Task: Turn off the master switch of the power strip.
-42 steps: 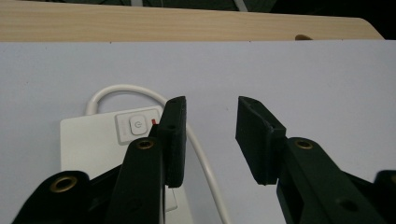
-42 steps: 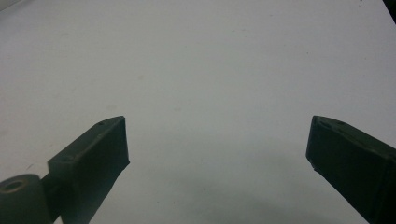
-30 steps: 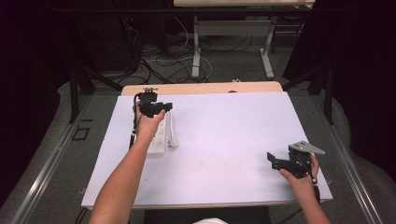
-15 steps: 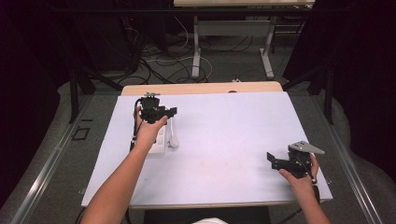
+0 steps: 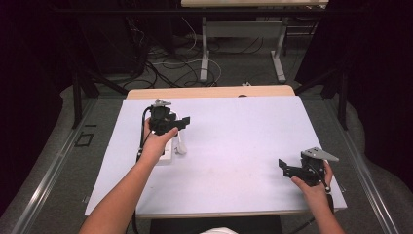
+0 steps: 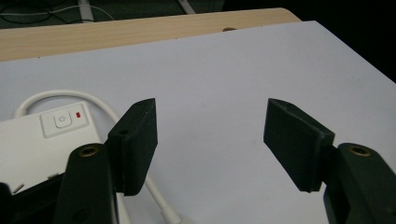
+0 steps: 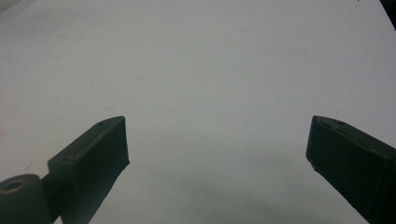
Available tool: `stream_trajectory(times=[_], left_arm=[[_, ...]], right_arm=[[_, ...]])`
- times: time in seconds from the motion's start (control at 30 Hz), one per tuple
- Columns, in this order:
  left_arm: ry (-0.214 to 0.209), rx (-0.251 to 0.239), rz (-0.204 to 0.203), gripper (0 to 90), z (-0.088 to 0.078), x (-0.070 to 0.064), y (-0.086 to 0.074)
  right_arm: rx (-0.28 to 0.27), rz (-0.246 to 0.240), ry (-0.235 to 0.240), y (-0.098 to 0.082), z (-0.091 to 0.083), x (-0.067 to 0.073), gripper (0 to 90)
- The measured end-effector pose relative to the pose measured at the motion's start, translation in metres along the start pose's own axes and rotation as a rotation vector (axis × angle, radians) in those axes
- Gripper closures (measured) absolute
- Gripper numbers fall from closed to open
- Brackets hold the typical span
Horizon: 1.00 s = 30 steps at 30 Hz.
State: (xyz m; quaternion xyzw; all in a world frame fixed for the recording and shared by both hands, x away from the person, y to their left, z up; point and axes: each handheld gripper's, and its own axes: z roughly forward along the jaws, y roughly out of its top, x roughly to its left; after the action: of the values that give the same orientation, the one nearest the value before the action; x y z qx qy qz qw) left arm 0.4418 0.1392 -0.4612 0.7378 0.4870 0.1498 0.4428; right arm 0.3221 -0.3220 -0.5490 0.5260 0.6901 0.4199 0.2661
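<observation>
A white power strip (image 6: 44, 140) with a switch and a small red light lies on the white table top at the left; its white cord (image 6: 156, 198) loops round its end. In the high view the strip (image 5: 168, 155) sits partly under the left hand. My left gripper (image 5: 182, 122) (image 6: 210, 140) hovers just above and to the right of the strip. Its jaws have just been opening and stand open with only bare table between them. My right gripper (image 5: 285, 168) (image 7: 217, 154) rests near the table's front right corner, jaws wide open and empty.
The white table top (image 5: 243, 141) has a strip of bare wood (image 5: 209, 91) along its far edge. Beyond it stand table legs and loose cables (image 5: 160, 63) on the floor. Dark frame bars (image 5: 78, 92) flank the table.
The left gripper has moved away from the person and slightly up, off the power strip, with its jaws spreading wider. The right gripper has stayed where it was.
</observation>
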Motion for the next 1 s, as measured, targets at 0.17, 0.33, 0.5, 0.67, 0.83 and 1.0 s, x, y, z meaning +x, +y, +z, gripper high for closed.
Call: stream_trajectory(times=[0.17,0.33,0.5,0.67,0.83,1.0], left_arm=[[-0.009,-0.014,0.030,29.7,-0.008,-0.006,-0.003],[-0.058,-0.009,0.067,28.4,-0.015,-0.012,-0.006],[-0.097,-0.029,0.141,26.0,-0.019,-0.016,-0.012],[-0.118,-0.024,0.145,25.2,-0.025,-0.019,-0.019],[-0.143,-0.017,0.108,19.9,-0.034,-0.020,-0.029],[-0.141,-0.022,0.087,14.5,-0.043,-0.020,-0.040]], right_arm=[[0.002,-0.009,-0.001,0.000,0.000,0.000,5.2],[0.004,0.000,0.000,0.000,0.000,0.001,5.2],[0.001,-0.004,0.000,0.000,0.000,0.001,5.2],[0.001,-0.006,-0.001,0.000,0.000,0.001,5.2],[0.002,0.000,0.000,0.000,0.000,0.002,5.2],[0.000,-0.006,-0.001,0.000,0.000,0.001,5.2]])
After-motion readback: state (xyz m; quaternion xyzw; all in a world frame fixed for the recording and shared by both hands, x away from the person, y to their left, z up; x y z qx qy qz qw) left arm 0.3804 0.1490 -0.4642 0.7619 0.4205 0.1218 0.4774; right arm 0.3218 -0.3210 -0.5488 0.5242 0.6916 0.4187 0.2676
